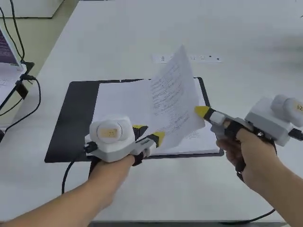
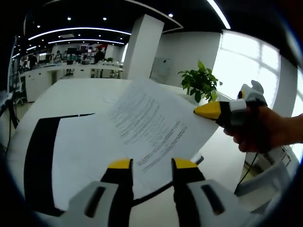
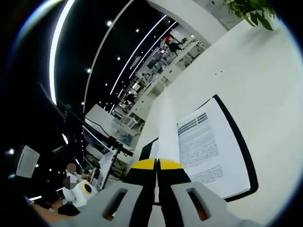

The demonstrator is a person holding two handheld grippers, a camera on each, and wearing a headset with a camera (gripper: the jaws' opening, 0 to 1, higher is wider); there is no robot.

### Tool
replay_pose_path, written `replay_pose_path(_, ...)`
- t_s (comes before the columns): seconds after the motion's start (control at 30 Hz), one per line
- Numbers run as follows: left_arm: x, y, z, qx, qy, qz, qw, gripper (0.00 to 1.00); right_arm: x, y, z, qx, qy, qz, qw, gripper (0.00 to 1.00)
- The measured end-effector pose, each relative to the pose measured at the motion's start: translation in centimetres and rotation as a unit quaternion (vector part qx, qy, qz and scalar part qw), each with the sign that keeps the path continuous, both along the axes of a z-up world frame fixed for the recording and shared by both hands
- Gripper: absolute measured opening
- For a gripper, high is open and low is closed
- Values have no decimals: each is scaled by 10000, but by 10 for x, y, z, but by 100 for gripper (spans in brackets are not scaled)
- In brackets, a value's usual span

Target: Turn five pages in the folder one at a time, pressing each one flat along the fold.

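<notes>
White worktable (image 1: 246, 38) in an open-plan office: strip ceiling lights (image 2: 71, 33), white column (image 2: 144, 47), potted plant (image 2: 201, 82). Black folder (image 1: 71, 118) lies open on it. Your right gripper (image 1: 203, 112) is clamped on the edge of one page (image 1: 173, 94), raised over the fold. Your left gripper (image 1: 149, 133) hangs spread at the folder's near edge, gripping nothing. Print too small to read.

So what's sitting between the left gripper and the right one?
The lifted page, pinched at its edge by the right gripper, stands between it and the open left gripper; head view shows it.
</notes>
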State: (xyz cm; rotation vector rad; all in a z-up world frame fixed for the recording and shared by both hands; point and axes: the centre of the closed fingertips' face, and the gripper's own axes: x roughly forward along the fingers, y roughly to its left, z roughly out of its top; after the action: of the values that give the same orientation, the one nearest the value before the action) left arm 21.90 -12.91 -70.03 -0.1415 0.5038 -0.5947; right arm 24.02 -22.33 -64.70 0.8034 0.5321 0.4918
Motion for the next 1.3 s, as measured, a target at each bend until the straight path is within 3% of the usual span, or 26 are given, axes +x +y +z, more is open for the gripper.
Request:
replay_pose_path(0.2,-17,42,13,148,-80,113,9998,35,-5,46,11,250,-40,280,9993,0)
replay_pose_path(0.33,-31,77,17,357,-103,248,9990,37,-7,77,14,289,-58,479,9984,0)
replay_pose_path(0.67,-54,134,19,438,-51,674,9968,37,-6,143,6,315,100,847,9959,0)
replay_pose_path(0.83,-63,155,18,464,-8,844,9953,37,-4,172,-7,337,318,929,9946,0)
replay_pose_path(1.07,-70,174,11,507,63,987,9938,37,-1,203,-27,336,689,947,9925,0)
replay_pose_path(1.3,-75,183,7,530,112,1095,9925,37,-2,235,-68,366,1361,957,9854,0)
